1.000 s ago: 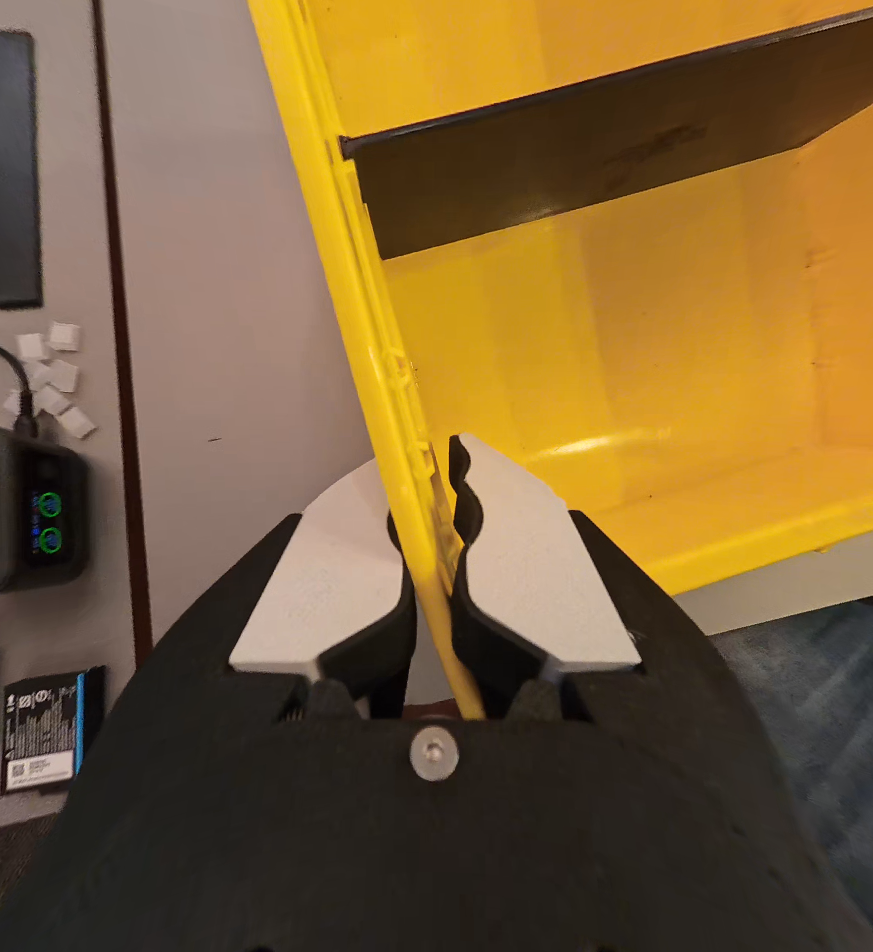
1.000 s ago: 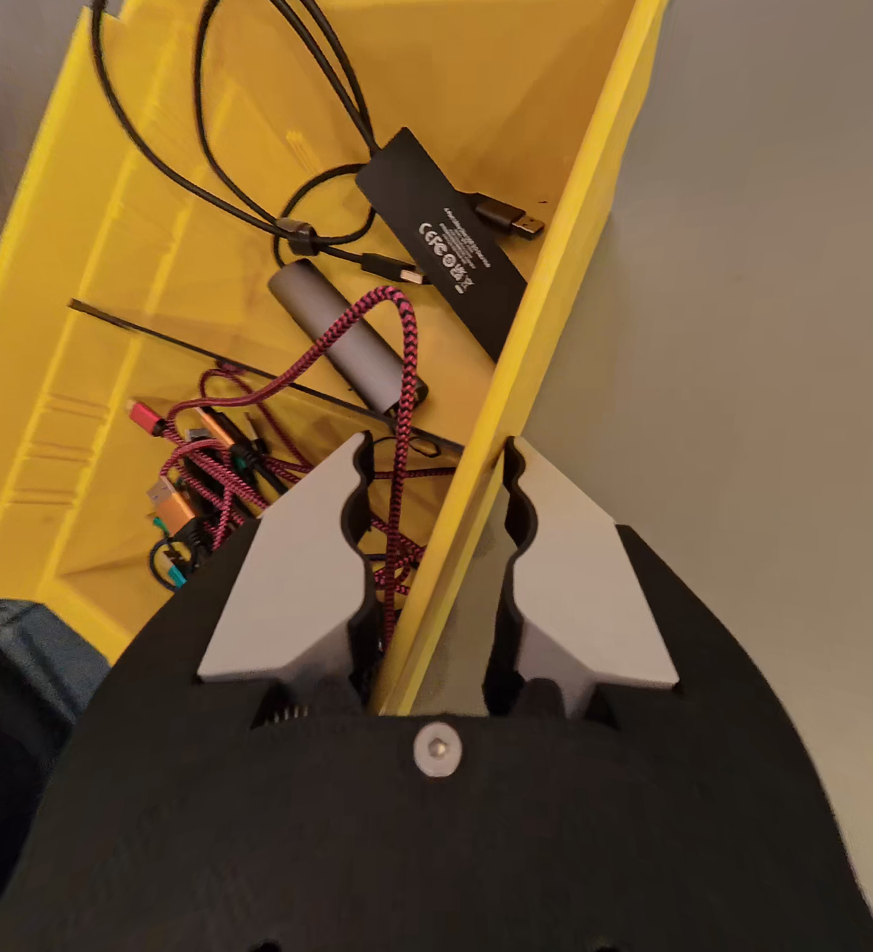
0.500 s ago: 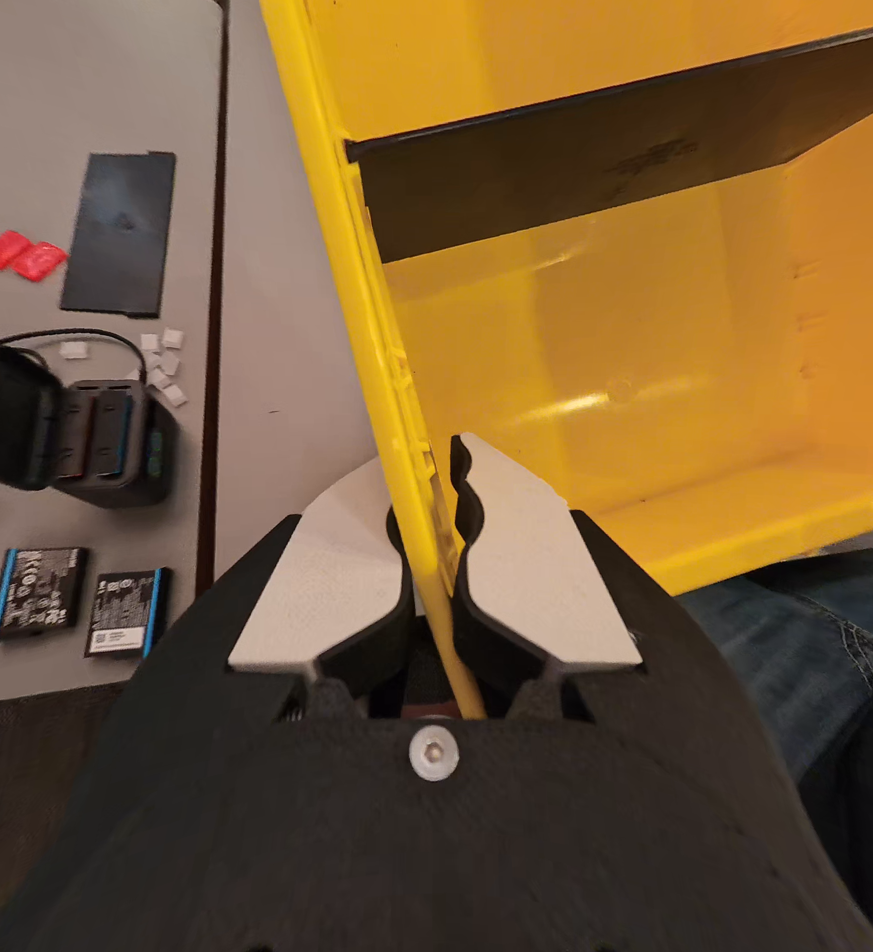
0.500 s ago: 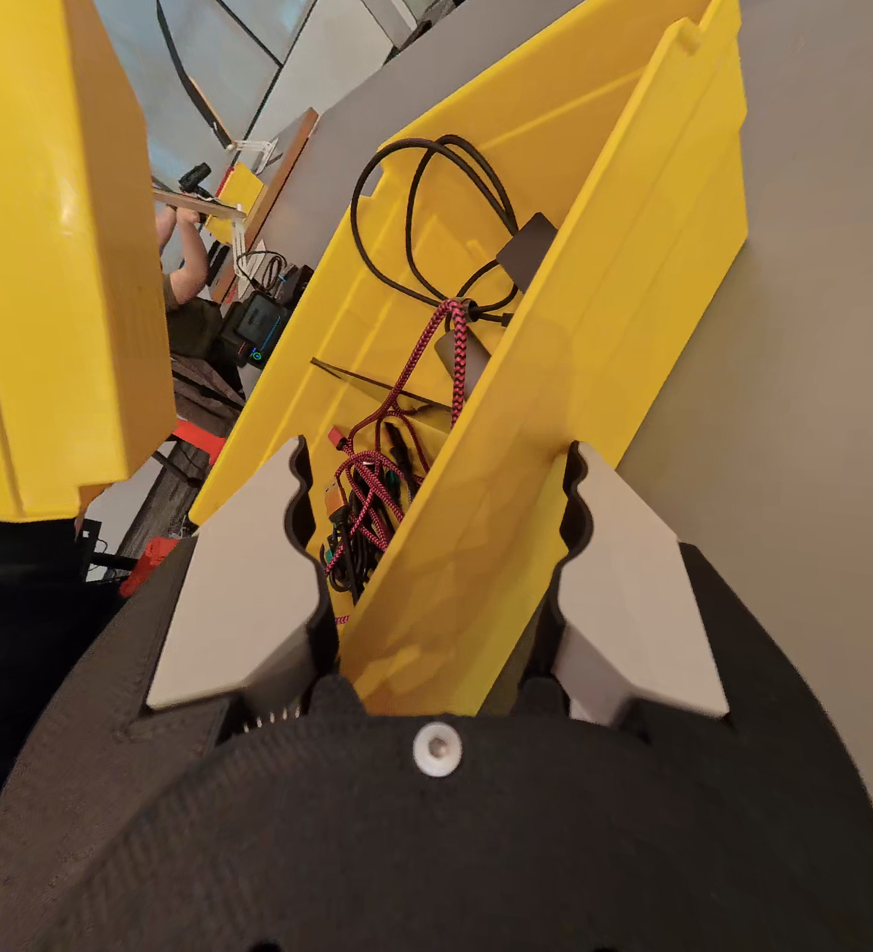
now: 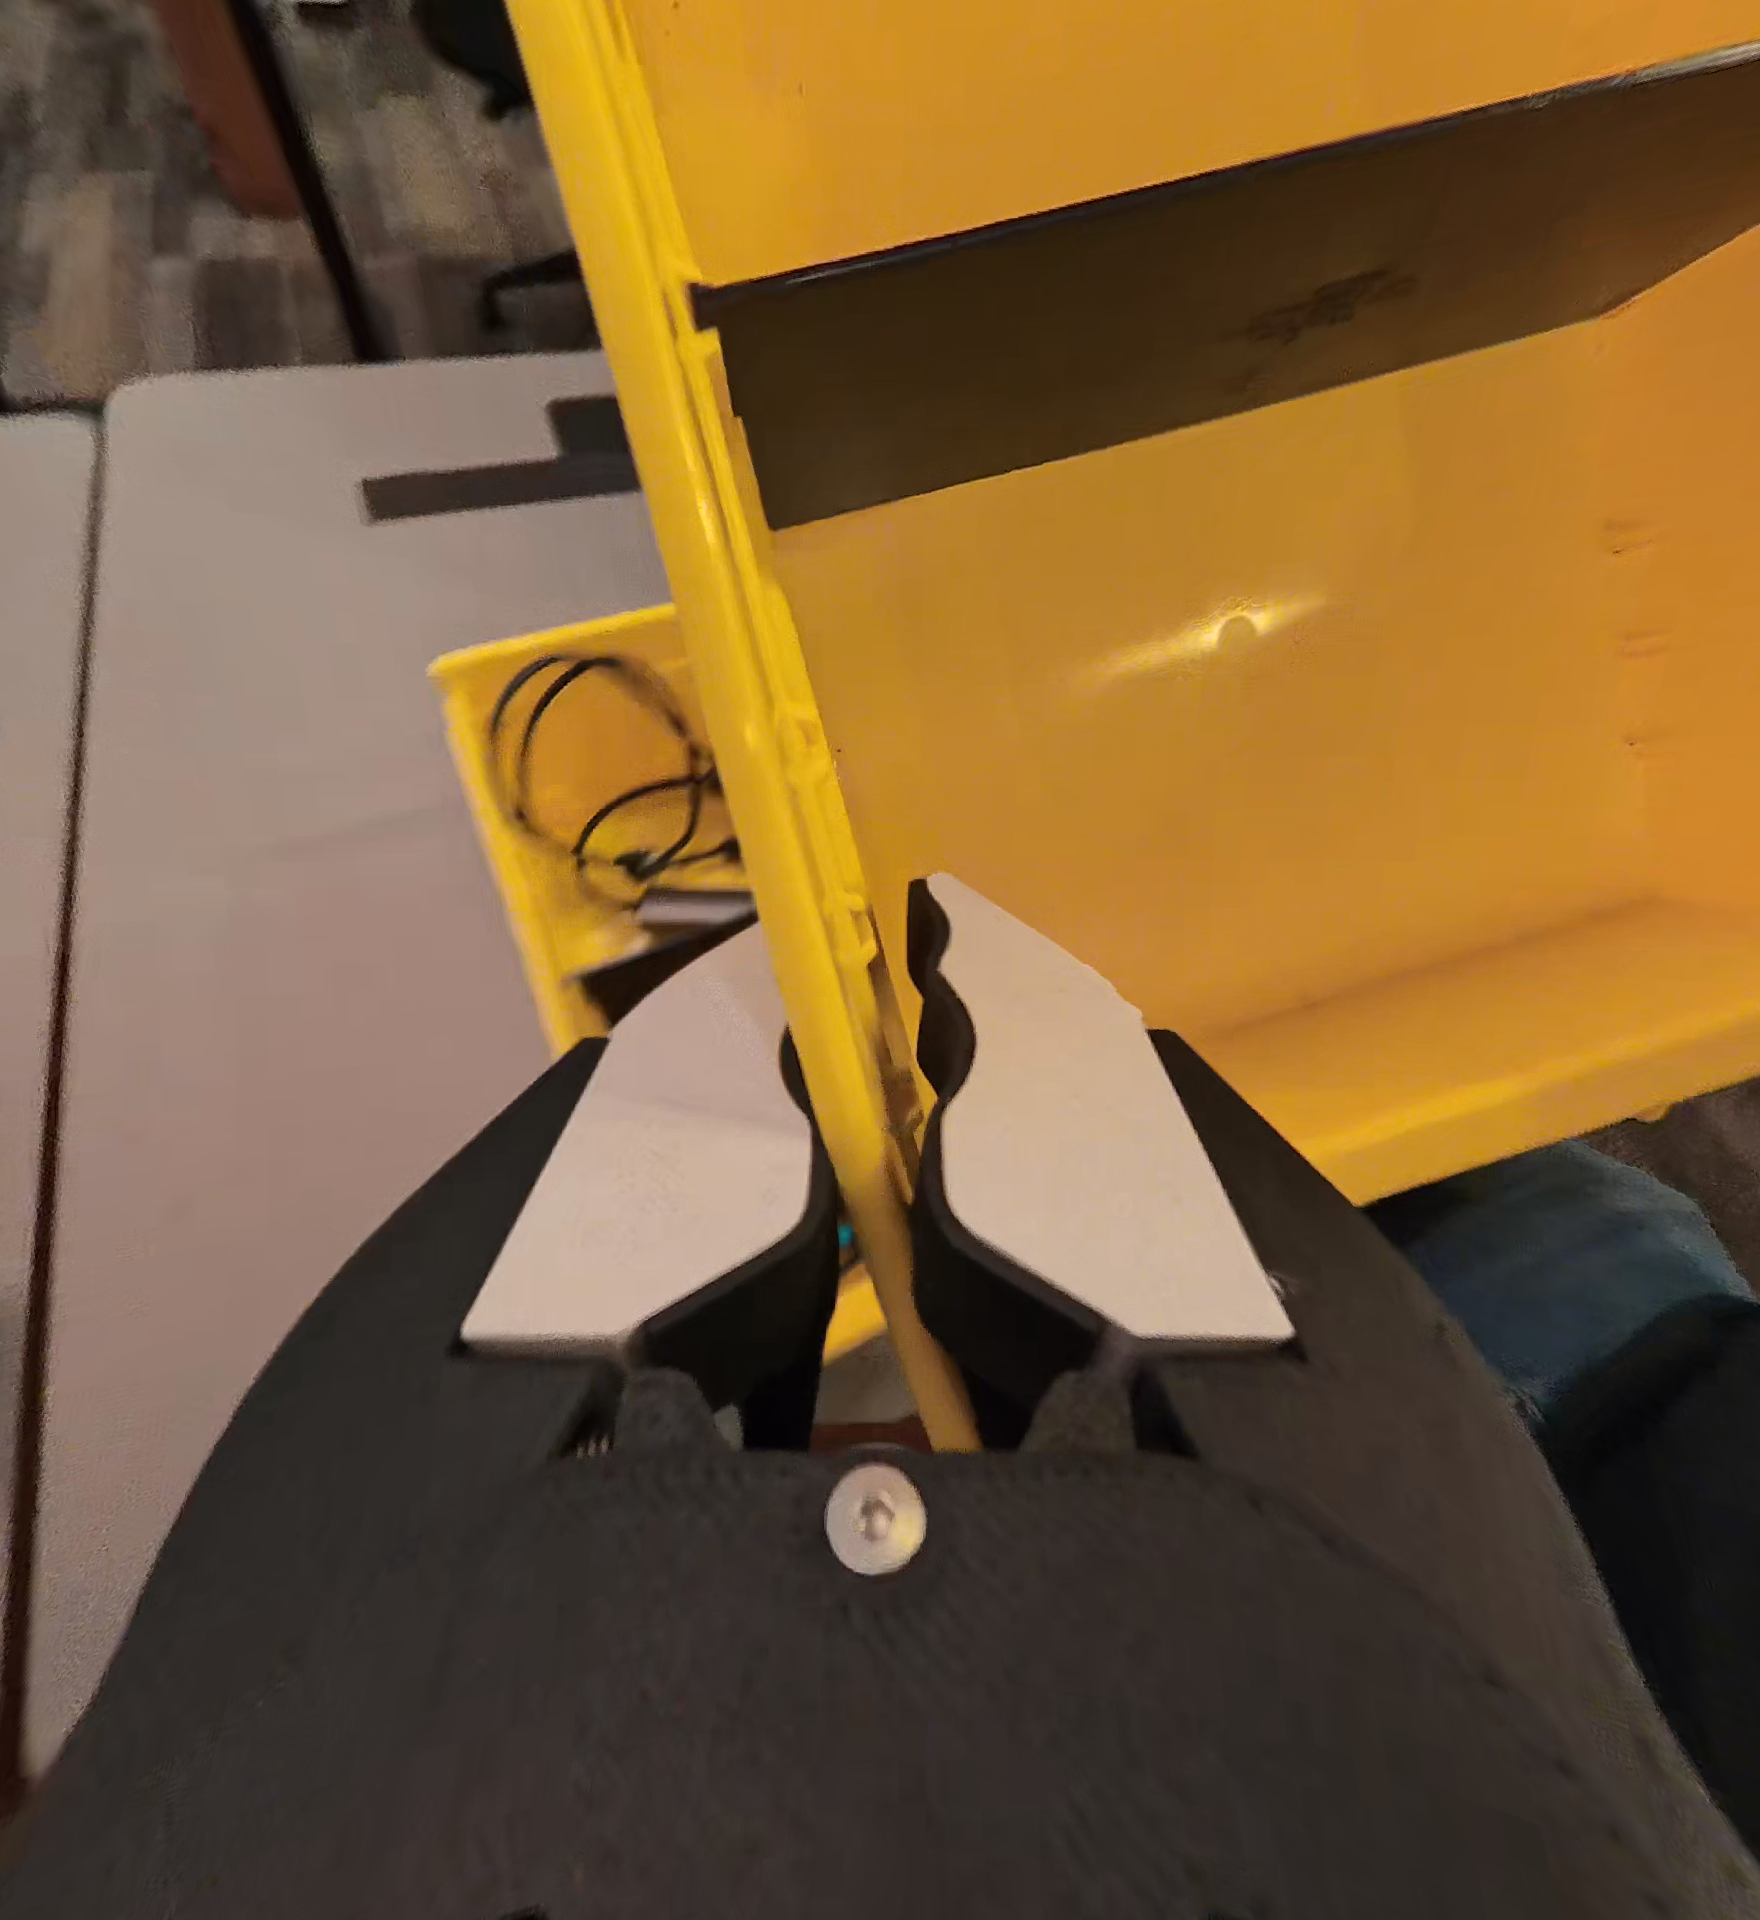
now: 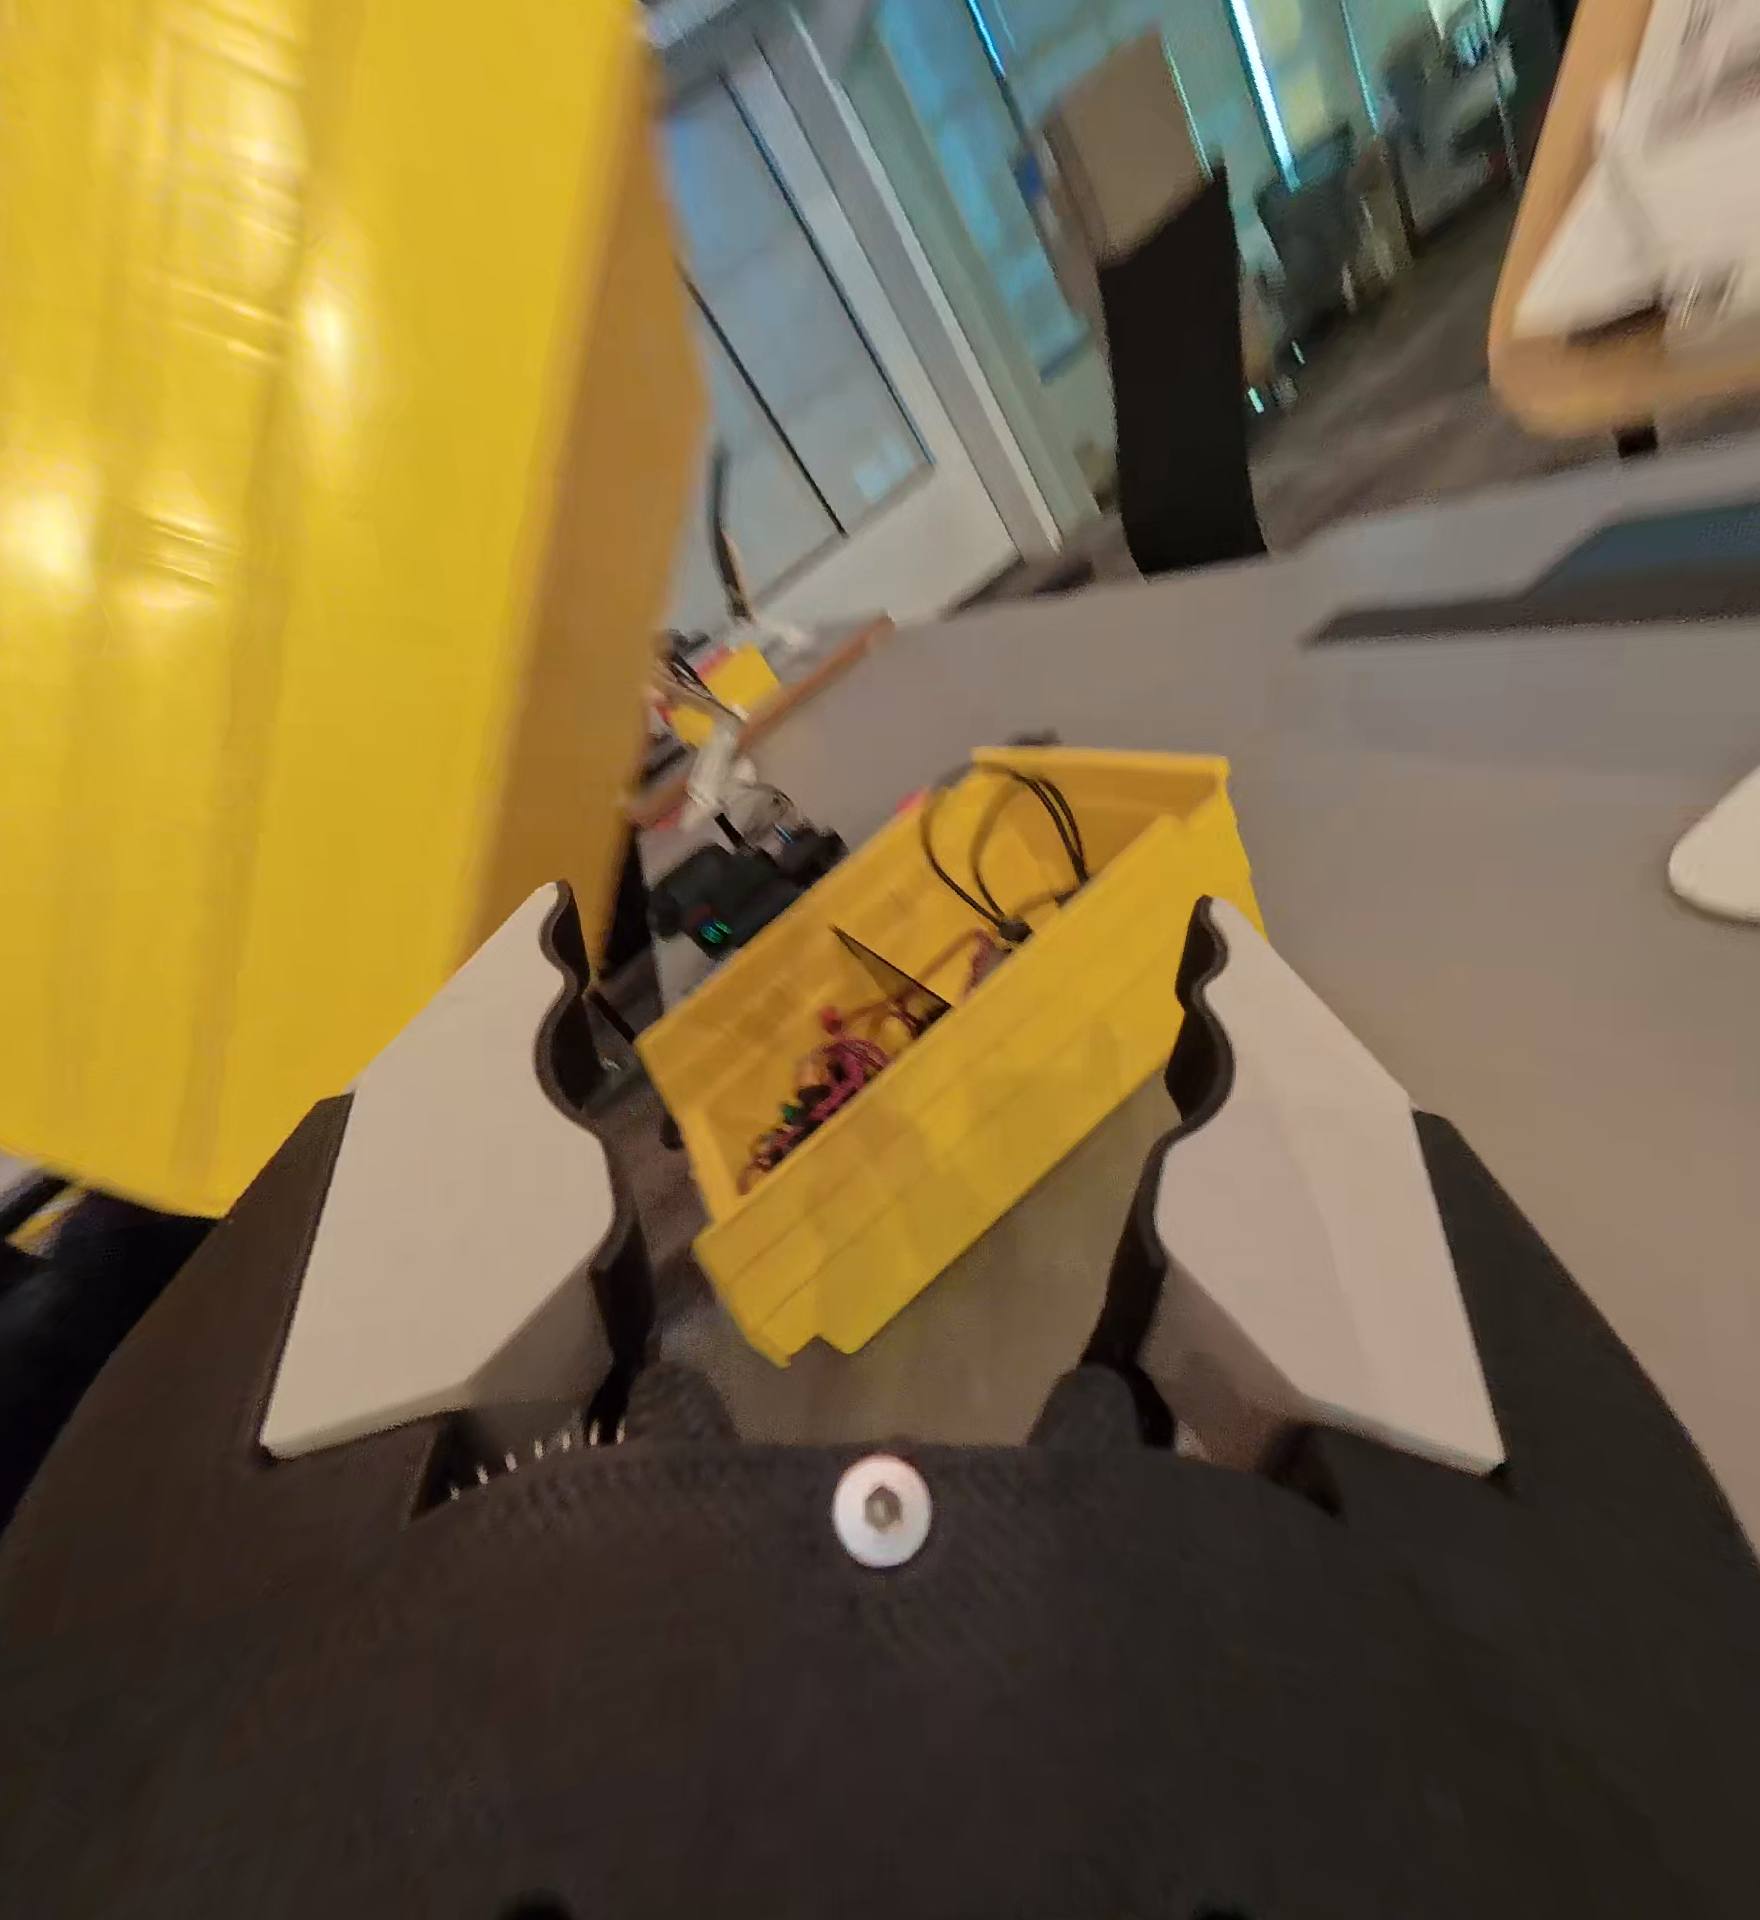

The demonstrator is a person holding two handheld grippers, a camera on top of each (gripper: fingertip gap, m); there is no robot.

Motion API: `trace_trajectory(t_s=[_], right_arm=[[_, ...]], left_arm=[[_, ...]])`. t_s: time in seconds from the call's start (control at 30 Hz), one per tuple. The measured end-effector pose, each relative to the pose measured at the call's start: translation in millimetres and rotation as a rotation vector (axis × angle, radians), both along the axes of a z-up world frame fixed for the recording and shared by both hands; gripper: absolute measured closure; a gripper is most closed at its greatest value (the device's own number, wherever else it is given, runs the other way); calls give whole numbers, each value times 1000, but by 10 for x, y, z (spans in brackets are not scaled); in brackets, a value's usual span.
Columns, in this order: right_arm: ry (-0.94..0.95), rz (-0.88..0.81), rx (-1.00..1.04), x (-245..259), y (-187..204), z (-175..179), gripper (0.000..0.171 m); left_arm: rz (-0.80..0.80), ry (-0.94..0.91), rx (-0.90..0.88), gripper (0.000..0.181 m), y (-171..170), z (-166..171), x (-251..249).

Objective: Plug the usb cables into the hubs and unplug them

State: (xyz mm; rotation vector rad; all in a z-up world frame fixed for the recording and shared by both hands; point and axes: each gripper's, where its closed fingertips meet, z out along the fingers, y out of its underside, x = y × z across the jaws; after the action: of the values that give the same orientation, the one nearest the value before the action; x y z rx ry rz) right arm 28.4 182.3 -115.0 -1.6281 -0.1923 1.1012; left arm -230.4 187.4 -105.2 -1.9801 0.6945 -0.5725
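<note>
My left gripper (image 5: 871,997) is shut on the side wall of an empty yellow bin (image 5: 1271,727) with a black divider (image 5: 1219,384), held up off the table. That bin fills the upper left of the right wrist view (image 6: 263,571). A second yellow bin (image 6: 969,1132) stands on the grey table and holds black cables (image 6: 1011,842), red braided usb cables (image 6: 840,1070) and a divider; the hubs are hard to make out. It also shows in the left wrist view (image 5: 585,821). My right gripper (image 6: 881,987) is open and empty, pulled back from that bin.
The grey table (image 5: 263,831) runs left of the bin, with a black strip (image 5: 481,488) at its far side. A dark charger device with green lights (image 6: 720,904) sits beyond the bin. A white object (image 6: 1759,852) lies at the right. A person's jeans (image 5: 1541,1236) show below the held bin. About 25 cm separates my left fingertips from my right.
My right gripper has let go of the cable bin's wall, opened wide and drawn back from it. My left gripper has lifted and swung with the empty bin still clamped.
</note>
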Motion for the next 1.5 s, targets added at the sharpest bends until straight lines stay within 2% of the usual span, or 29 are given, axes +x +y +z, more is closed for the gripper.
trace_trajectory(t_s=[0.03, 0.13, 0.27, 0.4, 0.5, 0.57, 0.67, 0.8, 0.97, 1.07, 1.2, 1.23, 1.37, 1.5], right_arm=[[13, 11, 62, 161, -214, 192, 59], [-126, -51, 237, 615, -883, 527, 57], [-248, -256, 337, 1157, -1601, 685, 56], [-271, -332, 195, 1332, -1860, 320, 51], [-402, -525, 70, 1779, -1819, -107, 51], [-456, -632, 3, 2121, -1836, -302, 63], [-475, -697, -59, 2467, -1864, -493, 66], [-485, -714, -157, 2823, -1894, -700, 71], [-509, -708, -280, 3125, -1899, -1007, 77], [-528, -729, -316, 3295, -1901, -1149, 89], [-554, -746, -370, 3481, -1901, -1303, 113], [-585, -742, -383, 3509, -1898, -1327, 117], [-726, -730, -436, 3639, -1910, -1402, 133], [-811, -721, -477, 3790, -1918, -1462, 149]], left_arm=[[-37, 14, 19, 171, 7, 4, 284], [-178, 22, -2, 172, -67, -52, 1201], [-336, 92, -47, 171, -211, -342, 2271], [-456, 140, -117, 169, -445, -826, 3156], [-495, 172, -170, 169, -671, -1205, 3662], [-520, 189, -225, 169, -836, -1444, 3919], [-552, 184, -318, 167, -1041, -1716, 4215], [-591, 185, -329, 155, -1183, -1808, 4469], [-656, 175, -384, 129, -1402, -1822, 4601], [-710, 191, -367, 114, -1504, -1802, 4644], [-784, 155, -404, 96, -1653, -1721, 4632], [-807, 123, -417, 97, -1694, -1667, 4604], [-896, 76, -407, 118, -1763, -1333, 4219], [-772, 121, -237, 121, -1358, -924, 3477]])
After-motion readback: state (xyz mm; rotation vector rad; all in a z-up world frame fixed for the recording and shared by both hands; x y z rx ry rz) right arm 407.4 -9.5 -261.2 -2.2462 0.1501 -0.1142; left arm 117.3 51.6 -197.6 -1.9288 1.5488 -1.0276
